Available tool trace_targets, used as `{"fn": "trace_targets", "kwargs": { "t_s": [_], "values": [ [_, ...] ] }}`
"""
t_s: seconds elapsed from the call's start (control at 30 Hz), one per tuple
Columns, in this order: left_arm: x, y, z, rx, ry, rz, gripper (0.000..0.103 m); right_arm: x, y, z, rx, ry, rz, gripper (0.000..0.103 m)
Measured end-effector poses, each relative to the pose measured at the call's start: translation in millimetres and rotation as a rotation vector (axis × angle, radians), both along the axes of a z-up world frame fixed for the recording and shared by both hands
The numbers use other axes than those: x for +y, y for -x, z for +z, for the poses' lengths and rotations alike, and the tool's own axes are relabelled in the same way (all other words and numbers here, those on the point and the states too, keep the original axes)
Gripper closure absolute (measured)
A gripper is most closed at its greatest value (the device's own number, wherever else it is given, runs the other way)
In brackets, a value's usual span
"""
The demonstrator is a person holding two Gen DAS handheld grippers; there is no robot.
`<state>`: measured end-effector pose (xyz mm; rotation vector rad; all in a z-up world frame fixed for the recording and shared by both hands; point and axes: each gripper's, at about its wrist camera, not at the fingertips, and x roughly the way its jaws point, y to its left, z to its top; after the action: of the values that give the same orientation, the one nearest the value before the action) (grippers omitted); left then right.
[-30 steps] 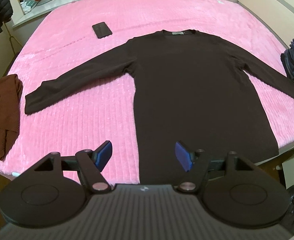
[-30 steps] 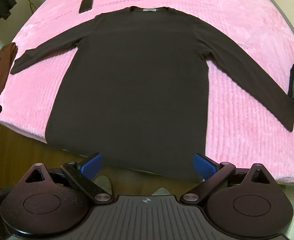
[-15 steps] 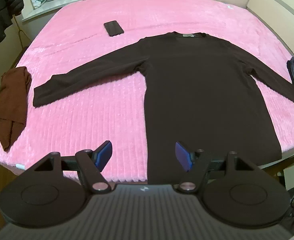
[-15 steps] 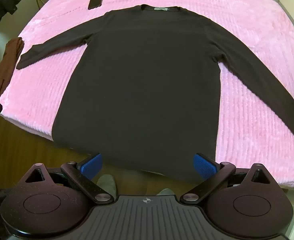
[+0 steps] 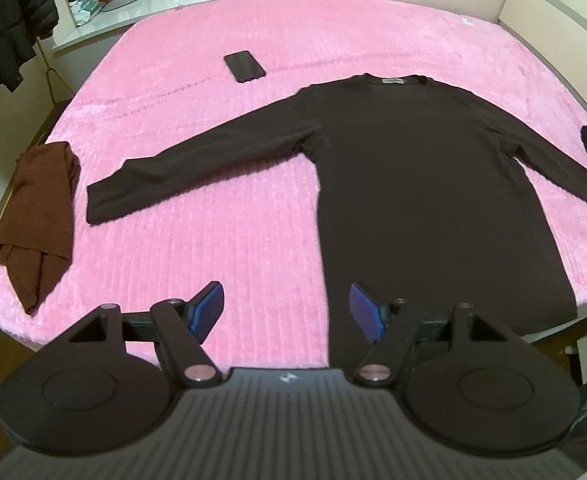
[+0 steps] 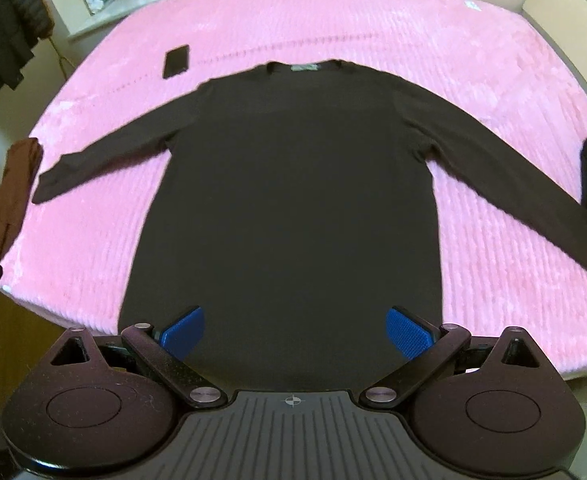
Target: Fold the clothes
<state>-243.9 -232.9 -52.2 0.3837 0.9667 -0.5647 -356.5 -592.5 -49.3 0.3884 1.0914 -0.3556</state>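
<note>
Sweater (image 6: 293, 200) flat on pink bed (image 6: 473, 60) — phone (image 6: 176, 61), rust garment (image 5: 39, 216) nearby; both hand-held grippers open, empty.

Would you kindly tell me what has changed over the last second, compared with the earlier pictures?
Only the viewpoints shifted: the left hand-held gripper drifted left, so the dark sweater sits further right in its view; the right hand-held gripper now looks further up the pink bed. Nothing was grasped or released; both stay open and empty. Sweater, phone and brown garment lie unmoved.

Both wrist views (downward) over sweater (image 5: 433, 184)
</note>
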Motion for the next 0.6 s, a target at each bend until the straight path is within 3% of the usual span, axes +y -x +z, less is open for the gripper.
{"fn": "trace_targets", "kwargs": {
  "t_s": [0.3,0.47,0.6],
  "values": [
    [10,-22,7,-0.046,-0.004,0.2,0.037,-15,-63,-2,-0.068,0.003,0.186,0.003],
    [20,-28,9,-0.076,0.008,0.318,0.033,10,-112,-14,-0.085,0.014,0.363,0.003],
    [39,-37,6,-0.073,-0.01,0.365,0.033,57,-155,-10,-0.145,0.006,0.522,0.003]
  ]
}}
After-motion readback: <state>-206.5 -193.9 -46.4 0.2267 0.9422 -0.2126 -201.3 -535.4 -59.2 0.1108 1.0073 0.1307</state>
